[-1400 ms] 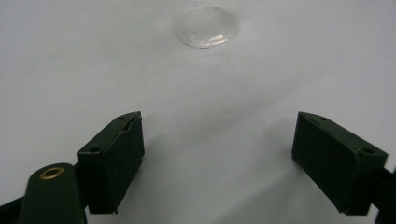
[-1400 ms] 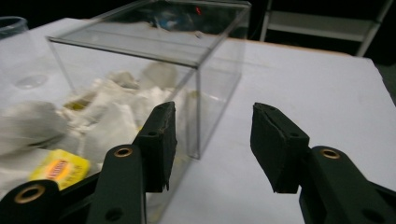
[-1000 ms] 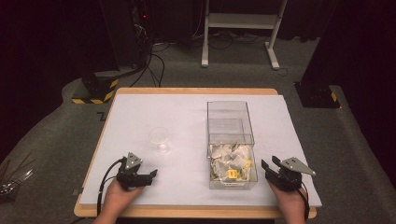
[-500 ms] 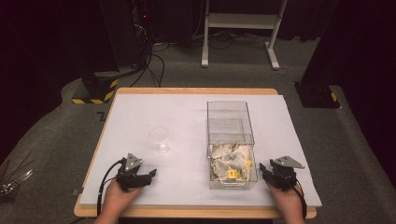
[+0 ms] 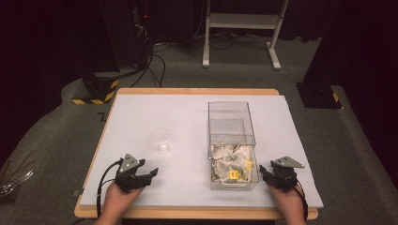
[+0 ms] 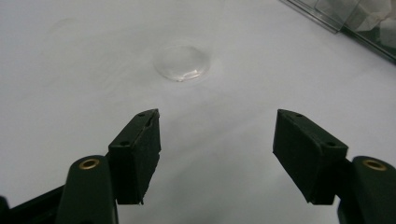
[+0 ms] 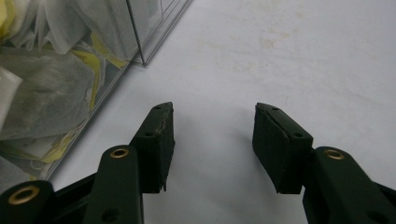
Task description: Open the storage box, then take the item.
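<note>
With the clear box (image 5: 233,140) as my landmark, I have my left gripper (image 5: 151,172) well off to its left near the table's (image 5: 141,108) front edge, its jaws apart over bare white tabletop with nothing between them, though they have just been closing a little. The small clear cup (image 5: 160,139) stands upright left of the box, beyond that gripper and apart from it. My right gripper (image 5: 263,171) sits just right of the box's near end, where the tea bags (image 5: 232,161) are heaped, its jaws apart and empty, having just opened slightly.
</note>
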### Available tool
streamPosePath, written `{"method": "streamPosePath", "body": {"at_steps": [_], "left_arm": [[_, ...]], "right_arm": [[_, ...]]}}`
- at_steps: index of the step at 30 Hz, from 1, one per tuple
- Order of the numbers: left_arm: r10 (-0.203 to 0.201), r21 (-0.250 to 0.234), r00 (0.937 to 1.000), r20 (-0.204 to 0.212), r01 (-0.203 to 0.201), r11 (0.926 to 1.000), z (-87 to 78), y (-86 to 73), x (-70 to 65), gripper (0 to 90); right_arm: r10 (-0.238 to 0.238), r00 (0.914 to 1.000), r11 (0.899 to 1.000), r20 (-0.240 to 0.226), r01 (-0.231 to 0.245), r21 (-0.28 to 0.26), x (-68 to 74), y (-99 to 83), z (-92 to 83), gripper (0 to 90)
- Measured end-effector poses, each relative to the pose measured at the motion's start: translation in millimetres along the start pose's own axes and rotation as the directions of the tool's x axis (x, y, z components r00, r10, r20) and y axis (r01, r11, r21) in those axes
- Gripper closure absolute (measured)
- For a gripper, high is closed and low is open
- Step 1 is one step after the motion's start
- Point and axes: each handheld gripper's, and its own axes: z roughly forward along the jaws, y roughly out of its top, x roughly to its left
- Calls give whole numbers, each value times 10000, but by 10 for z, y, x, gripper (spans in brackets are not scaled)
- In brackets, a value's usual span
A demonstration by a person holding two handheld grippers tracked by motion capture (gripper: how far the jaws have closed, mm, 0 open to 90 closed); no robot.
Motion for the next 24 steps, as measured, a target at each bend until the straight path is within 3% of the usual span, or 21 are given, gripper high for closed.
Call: {"method": "streamPosePath", "body": {"at_steps": [10, 14, 15, 17, 18, 20, 24], "left_arm": [[-37, -575, 9979, 648, 75, 9983, -88, 94, -106, 334], [272, -821, 9960, 856, -201, 9964, -130, 169, -214, 336], [-247, -1105, 9943, 1036, 361, 9932, -128, 186, -286, 336], [-88, -1328, 9936, 1127, 239, 9909, -144, 230, -320, 335], [460, -1264, 9934, 1053, -325, 9914, -175, 257, -299, 335], [399, -1388, 9914, 1243, -224, 9901, -181, 277, -320, 337], [663, -1472, 9900, 1242, -476, 9880, -205, 331, -382, 338]], "right_arm": [[-17, 10000, 10000, 26, 17, 30, 1, 0, 4, 482], [-20, 10000, 10000, 39, 20, 29, 2, 0, 4, 480], [-46, 10000, 10000, 52, 46, 23, 3, 0, 4, 479], [-54, 10000, 10000, 78, 54, 23, 7, -1, 4, 479], [-52, 10000, 10000, 78, 52, 24, 5, 0, 5, 478], [32, 10000, 10000, 38, -32, 40, 1, 1, 6, 477], [31, 10000, 10000, 41, -32, 42, 1, 1, 6, 477]]}}
